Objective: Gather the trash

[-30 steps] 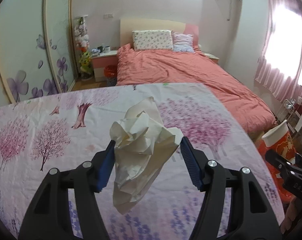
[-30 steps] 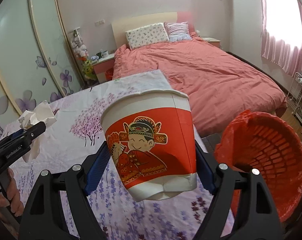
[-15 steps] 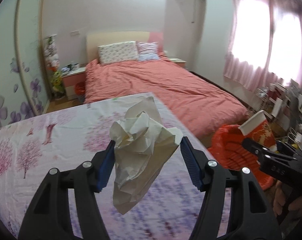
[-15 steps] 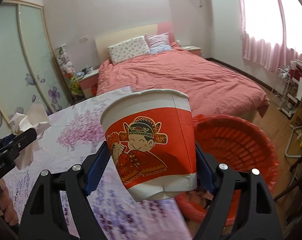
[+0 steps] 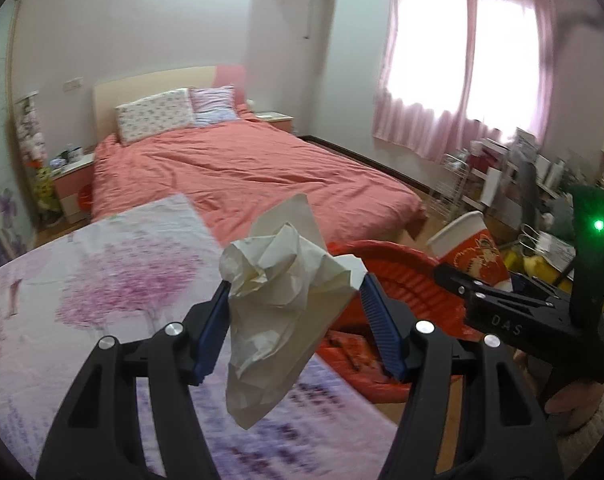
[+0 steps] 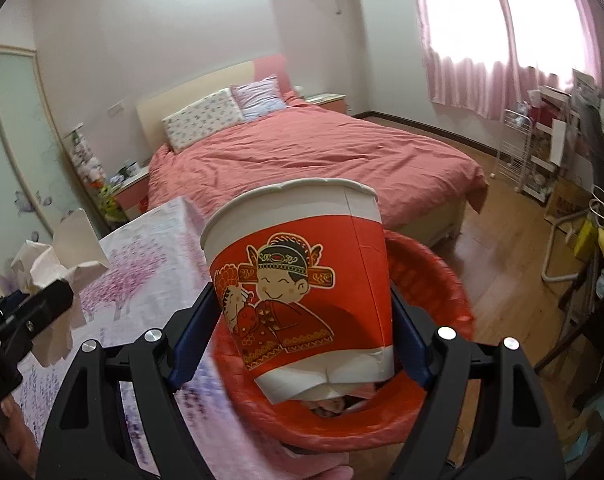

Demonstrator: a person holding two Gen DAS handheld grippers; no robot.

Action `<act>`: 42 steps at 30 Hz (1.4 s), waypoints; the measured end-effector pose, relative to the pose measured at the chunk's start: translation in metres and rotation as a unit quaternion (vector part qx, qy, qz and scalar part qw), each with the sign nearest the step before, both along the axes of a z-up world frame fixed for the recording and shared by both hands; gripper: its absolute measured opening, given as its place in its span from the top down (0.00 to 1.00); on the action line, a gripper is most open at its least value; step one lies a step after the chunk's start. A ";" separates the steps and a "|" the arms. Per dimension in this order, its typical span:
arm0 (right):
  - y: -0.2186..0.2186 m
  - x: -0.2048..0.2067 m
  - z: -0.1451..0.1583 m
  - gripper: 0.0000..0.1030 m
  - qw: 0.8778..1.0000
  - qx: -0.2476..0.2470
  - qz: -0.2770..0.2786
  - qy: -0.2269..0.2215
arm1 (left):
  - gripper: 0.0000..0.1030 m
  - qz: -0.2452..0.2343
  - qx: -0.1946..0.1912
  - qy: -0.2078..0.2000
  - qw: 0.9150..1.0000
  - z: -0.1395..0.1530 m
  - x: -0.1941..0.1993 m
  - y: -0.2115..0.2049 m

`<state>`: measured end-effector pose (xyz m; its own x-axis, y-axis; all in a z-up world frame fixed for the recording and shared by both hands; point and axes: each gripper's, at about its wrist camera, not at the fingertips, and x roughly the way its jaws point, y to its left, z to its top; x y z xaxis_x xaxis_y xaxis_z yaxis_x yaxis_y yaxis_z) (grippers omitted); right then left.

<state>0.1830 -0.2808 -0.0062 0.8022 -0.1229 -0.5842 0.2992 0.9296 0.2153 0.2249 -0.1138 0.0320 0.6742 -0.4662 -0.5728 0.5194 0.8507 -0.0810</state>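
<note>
Cup: white and red paper cup with a cartoon couple printed on it, tilted a bit, hanging right over the mouth of the red bin. From the left wrist view you can see it poking up on the far side of the bin.
Tissue: big crumpled off-white wad, held up in the air near the edge of the table, just beside the bin.
Right gripper: blue pads pinching the cup on both sides, down near its base, pretty snug.
Left gripper: both pads pressed into the tissue wad, which bulges up above them and droops down below.
Bin: red plastic basket with a red liner, sitting on the wood floor right against the table. There's some stuff inside, but it's too blurry to say what.
Table: covered with a cloth printed with pink trees.
Background: bed with a coral duvet behind the table, pink curtains on the window to the right.
</note>
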 end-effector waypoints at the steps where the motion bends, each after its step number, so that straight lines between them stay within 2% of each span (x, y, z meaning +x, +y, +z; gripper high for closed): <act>1: -0.007 -0.002 -0.001 0.24 1.000 0.002 -0.007 0.001 | 0.39 -0.005 0.000 0.001 1.000 -0.002 -0.001 -0.006; 12: -0.041 -0.004 -0.013 0.24 0.999 0.020 -0.036 0.012 | 0.39 -0.049 0.006 0.029 0.998 -0.034 0.009 -0.073; 23: -0.062 0.002 -0.020 0.23 0.998 0.045 -0.037 0.011 | 0.38 -0.058 0.018 0.061 0.996 -0.067 0.031 -0.105; 28: -0.070 0.007 -0.027 0.21 0.996 0.076 -0.035 0.018 | 0.28 -0.054 0.028 0.077 0.995 -0.079 0.039 -0.109; 30: -0.073 0.008 -0.030 0.17 0.995 0.086 -0.035 0.020 | 0.25 -0.053 0.031 0.080 0.995 -0.083 0.041 -0.109; 35: -0.071 0.003 -0.030 0.17 0.995 0.094 -0.039 0.021 | 0.21 -0.045 0.044 0.085 0.994 -0.089 0.043 -0.106; 42: -0.066 -0.015 -0.012 0.15 0.996 0.062 -0.056 0.007 | 0.21 -0.013 0.050 0.074 0.996 -0.079 0.039 -0.079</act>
<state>0.1678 -0.3466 -0.0178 0.7792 -0.1381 -0.6114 0.4038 0.8567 0.3210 0.2640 -0.1930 -0.0467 0.5666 -0.4188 -0.7097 0.5302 0.8446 -0.0752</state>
